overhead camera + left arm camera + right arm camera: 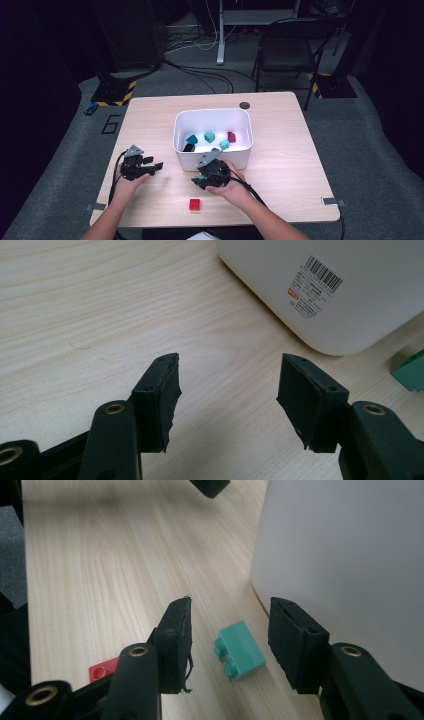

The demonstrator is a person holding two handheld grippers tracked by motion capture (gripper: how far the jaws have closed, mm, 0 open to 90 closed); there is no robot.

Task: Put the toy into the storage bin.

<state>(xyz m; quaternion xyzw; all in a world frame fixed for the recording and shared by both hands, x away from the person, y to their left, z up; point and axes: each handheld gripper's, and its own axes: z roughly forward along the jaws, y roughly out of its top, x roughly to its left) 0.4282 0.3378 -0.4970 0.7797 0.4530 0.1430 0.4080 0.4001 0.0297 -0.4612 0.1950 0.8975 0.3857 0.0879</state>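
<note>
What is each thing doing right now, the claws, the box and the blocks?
Left claw: empty, jaws apart over bare table.
Right claw: open around the green block, not touching it.
White box: upright, holding several blocks.
Red block: lying loose on the table.

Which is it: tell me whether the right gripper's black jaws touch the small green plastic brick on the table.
Apart. The right gripper view shows the green plastic brick between the right gripper jaws, bare wood either side.

A barcode label (316, 285) on the white bin (360, 315), print seemingly unreadable.
</note>
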